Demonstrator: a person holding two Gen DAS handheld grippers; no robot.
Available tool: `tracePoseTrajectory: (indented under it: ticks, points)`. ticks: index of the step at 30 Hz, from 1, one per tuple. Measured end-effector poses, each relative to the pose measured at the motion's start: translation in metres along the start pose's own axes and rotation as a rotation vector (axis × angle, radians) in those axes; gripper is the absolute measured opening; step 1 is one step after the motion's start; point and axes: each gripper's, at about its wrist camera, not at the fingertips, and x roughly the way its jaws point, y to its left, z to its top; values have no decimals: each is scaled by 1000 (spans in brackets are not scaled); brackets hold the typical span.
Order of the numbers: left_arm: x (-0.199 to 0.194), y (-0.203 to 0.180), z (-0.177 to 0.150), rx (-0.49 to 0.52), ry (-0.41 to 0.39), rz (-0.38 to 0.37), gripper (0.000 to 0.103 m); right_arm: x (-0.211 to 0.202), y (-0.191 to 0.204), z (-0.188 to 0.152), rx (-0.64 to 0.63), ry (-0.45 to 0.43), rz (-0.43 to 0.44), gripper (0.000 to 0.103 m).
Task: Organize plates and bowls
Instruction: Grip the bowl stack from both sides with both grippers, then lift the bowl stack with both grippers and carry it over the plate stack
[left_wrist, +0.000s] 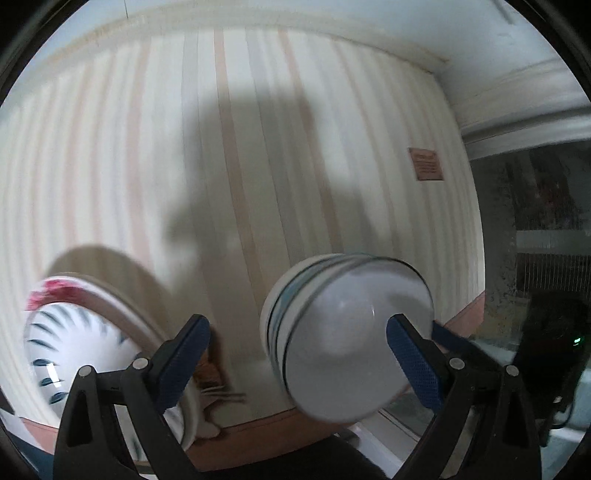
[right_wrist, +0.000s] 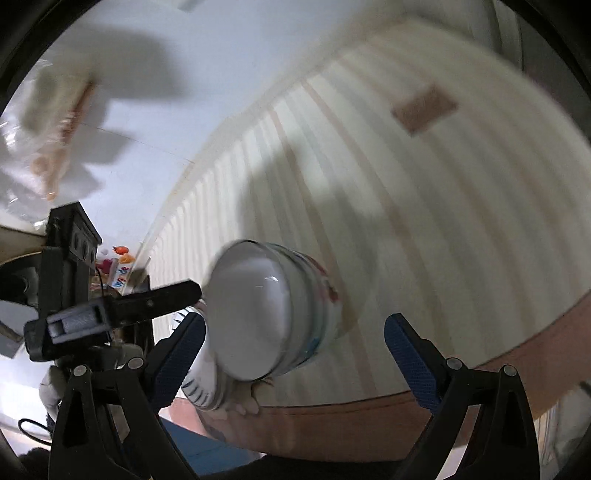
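Note:
A white bowl with blue-green bands (left_wrist: 347, 347) hangs tilted in front of a striped wall, between the wide-apart fingers of my left gripper (left_wrist: 297, 354). Its rim rests against that gripper's right finger (left_wrist: 410, 358), and a blue fingertip of the other gripper (left_wrist: 443, 332) shows just behind the rim. In the right wrist view the same bowl (right_wrist: 258, 310) lies against the left finger (right_wrist: 181, 350) of my open right gripper (right_wrist: 295, 354). I cannot tell what carries it. A bowl with blue leaf marks and a red flower (left_wrist: 74, 339) leans on a plate (left_wrist: 129, 314) at the lower left.
Striped wallpaper with a brown plaque (left_wrist: 425, 164) fills both views, ending in a pink band (right_wrist: 369, 424) below. A dark window (left_wrist: 535, 221) is at the right. My left gripper's body (right_wrist: 74, 321) and colourful clutter (right_wrist: 122, 258) sit at the left. Both views are blurred.

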Motion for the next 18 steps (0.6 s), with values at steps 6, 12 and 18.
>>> tracePoseTrajectory:
  ticks: [6, 12, 18]
  points:
    - [43, 7, 9, -26, 120, -57, 98, 56, -30, 10, 43, 111, 82, 99]
    - [57, 18, 11, -67, 149, -112, 78, 90, -41, 16, 84, 183, 160, 84]
    - [57, 12, 8, -59, 124, -135, 64, 110, -36, 17, 78, 227, 182, 56]
